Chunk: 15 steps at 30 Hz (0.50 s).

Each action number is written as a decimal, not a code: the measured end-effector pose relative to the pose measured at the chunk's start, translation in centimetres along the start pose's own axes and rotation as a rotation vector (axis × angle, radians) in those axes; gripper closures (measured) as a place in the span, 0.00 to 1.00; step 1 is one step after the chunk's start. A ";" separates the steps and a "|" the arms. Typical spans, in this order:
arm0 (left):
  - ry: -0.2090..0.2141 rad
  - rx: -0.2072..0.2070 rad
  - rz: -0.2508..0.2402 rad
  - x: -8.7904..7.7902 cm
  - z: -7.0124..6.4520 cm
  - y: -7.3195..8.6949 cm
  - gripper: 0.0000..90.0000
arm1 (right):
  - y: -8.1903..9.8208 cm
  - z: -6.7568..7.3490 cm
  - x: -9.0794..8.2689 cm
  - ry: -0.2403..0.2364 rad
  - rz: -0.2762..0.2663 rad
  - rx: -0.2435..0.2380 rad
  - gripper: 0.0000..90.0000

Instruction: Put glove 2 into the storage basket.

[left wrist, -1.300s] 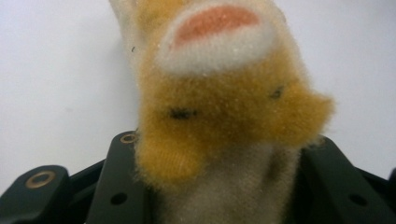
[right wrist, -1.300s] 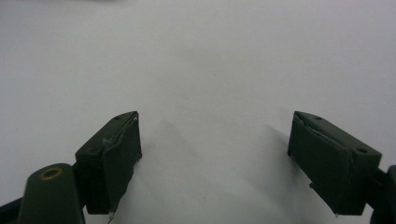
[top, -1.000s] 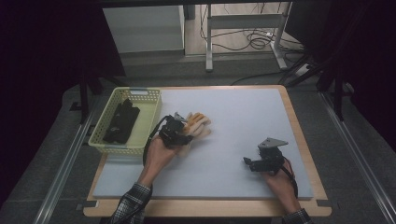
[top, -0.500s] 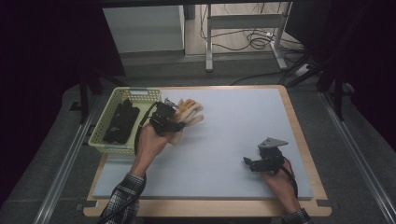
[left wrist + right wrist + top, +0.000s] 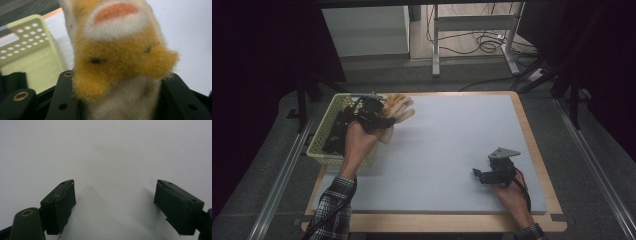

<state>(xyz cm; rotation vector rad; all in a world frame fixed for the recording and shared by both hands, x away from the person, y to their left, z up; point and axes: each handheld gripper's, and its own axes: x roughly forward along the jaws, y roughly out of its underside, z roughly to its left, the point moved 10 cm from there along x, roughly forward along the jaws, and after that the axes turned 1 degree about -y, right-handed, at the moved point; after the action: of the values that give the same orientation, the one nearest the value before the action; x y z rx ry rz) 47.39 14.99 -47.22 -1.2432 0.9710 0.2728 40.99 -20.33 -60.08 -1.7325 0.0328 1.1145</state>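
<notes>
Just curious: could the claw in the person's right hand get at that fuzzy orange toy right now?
Probably not without a long reach. The right claw rests open near the table's front right, while the plush toy is clamped in the left claw beside the green basket. Nothing lies between them.

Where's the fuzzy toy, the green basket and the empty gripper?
plush toy (image 5: 117,62), left gripper view, orange fuzzy body
green basket (image 5: 326,152), high view, near wall
right gripper (image 5: 115,207), right gripper view, gap between open jaws

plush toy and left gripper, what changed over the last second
The left gripper, shut on the plush toy, carried it up off the mat and back toward the green basket. The grip held throughout. The right gripper stayed open and in place on the mat.
</notes>
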 end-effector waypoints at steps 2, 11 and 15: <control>-0.018 -0.009 -0.002 -0.4 0.8 0.0 0.61 | 0.0 0.0 0.0 0.000 0.000 0.000 0.19; -0.077 -0.049 -0.006 -1.8 4.2 0.4 0.61 | 0.0 0.0 0.0 0.000 0.000 -0.001 0.19; -0.102 -0.076 -0.007 -2.2 5.9 0.7 0.61 | 0.0 0.0 0.0 0.000 0.000 -0.002 0.19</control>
<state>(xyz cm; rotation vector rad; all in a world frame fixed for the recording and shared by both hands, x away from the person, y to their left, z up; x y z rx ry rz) 48.39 21.12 -46.07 -1.2892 0.8756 0.3672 40.98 -20.33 -60.07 -1.7341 0.0322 1.1150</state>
